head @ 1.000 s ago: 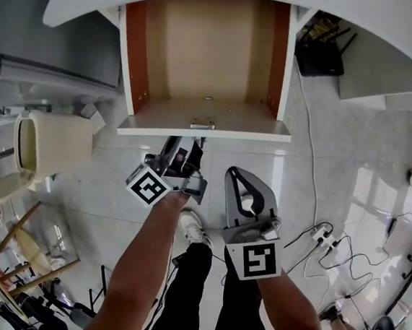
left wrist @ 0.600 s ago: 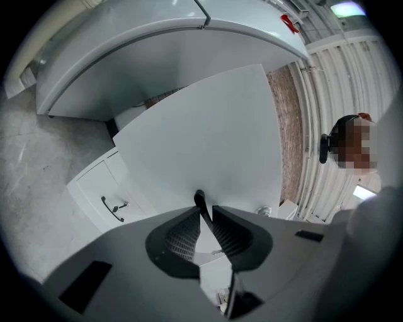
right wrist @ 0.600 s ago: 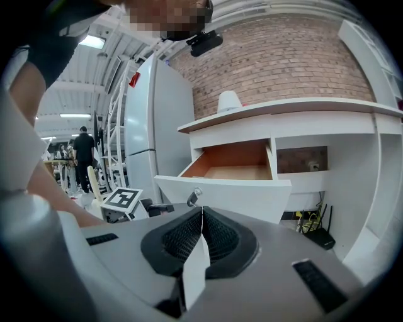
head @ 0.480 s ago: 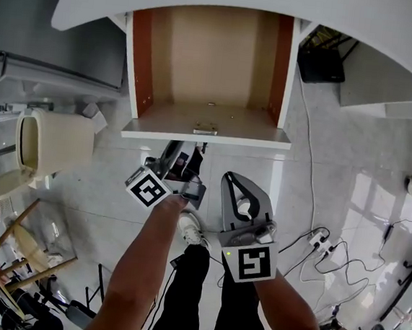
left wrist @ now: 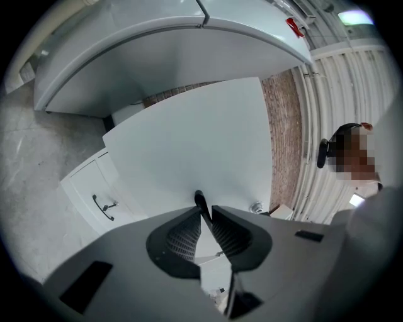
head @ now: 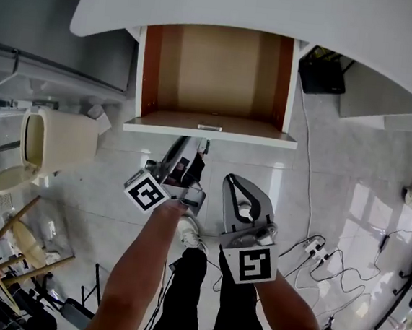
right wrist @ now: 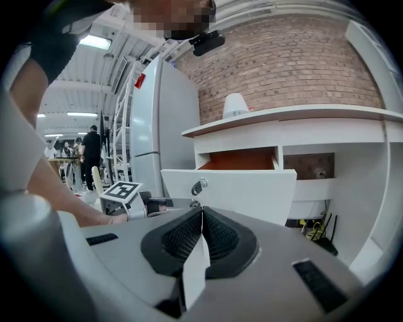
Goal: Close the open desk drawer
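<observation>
Glossy pale floor tiles (head: 350, 174) spread below. A cream bin (head: 56, 139) stands well left of the left hand-held gripper (head: 182, 151), and a power strip (head: 319, 251) with cables trails right of the right hand-held gripper (head: 235, 179). A brick wall (right wrist: 283, 63) rises ahead under ceiling strip lights (right wrist: 94, 42).

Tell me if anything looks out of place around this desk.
The drawer stands pulled well out from under the desk top, its brown inside showing; it is not yet closed. On the floor to the right, a power strip and loose cables sprawl. Nothing looks spilled or broken.
</observation>
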